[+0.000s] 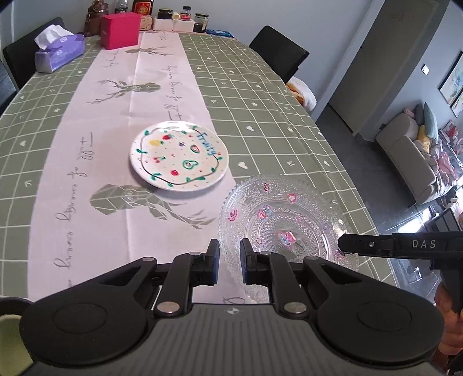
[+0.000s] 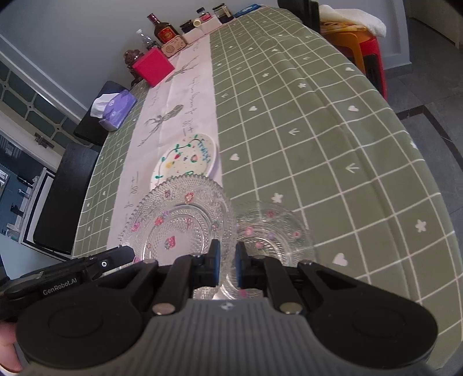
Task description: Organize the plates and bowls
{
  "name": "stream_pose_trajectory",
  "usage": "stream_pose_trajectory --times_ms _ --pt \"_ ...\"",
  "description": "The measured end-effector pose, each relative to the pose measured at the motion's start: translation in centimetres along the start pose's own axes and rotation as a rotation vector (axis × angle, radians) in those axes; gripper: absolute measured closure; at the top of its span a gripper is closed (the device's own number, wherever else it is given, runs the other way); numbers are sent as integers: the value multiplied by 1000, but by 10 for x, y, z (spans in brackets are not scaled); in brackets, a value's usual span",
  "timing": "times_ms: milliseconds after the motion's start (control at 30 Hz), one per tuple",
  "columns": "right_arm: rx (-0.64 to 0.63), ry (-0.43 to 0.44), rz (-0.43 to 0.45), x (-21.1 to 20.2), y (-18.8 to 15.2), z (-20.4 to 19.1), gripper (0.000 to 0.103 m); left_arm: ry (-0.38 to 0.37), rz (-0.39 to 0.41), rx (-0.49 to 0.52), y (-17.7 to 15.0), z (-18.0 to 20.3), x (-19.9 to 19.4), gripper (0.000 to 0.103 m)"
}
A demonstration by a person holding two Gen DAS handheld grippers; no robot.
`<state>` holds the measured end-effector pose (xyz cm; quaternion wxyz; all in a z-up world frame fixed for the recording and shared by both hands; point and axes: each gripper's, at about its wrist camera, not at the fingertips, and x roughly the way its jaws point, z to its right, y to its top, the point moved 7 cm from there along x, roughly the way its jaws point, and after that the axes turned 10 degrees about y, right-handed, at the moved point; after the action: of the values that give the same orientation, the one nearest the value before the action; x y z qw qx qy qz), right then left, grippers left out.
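A clear glass plate (image 1: 283, 219) with pink flower marks is held above the table. My left gripper (image 1: 230, 261) is shut on its near rim. My right gripper (image 2: 227, 261) is shut on the rim of the same glass plate (image 2: 179, 219) from the other side; it shows at the right of the left wrist view (image 1: 344, 247). A white painted plate (image 1: 178, 156) with fruit drawings lies on the pink runner beyond; it also shows in the right wrist view (image 2: 185, 157). A second glass dish (image 2: 275, 231) sits on the green cloth under my right gripper.
The long table (image 1: 260, 110) has a green checked cloth. At its far end stand a purple tissue box (image 1: 59, 52), a red box (image 1: 120, 30) and several jars and bottles (image 1: 185, 17). Black chairs (image 1: 279, 52) stand around it. The table's right edge drops to the floor.
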<state>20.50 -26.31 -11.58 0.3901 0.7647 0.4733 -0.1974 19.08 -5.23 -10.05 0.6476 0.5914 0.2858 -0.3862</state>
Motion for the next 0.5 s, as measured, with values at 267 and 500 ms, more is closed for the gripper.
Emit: stream_pose_trajectory --times_ms 267,500 --pt "58 -70 -21 -4 -11 43 95 -26 -41 7 -21 26 25 87" --pt "66 -75 -35 9 -14 50 94 -12 -38 -4 -25 22 35 87"
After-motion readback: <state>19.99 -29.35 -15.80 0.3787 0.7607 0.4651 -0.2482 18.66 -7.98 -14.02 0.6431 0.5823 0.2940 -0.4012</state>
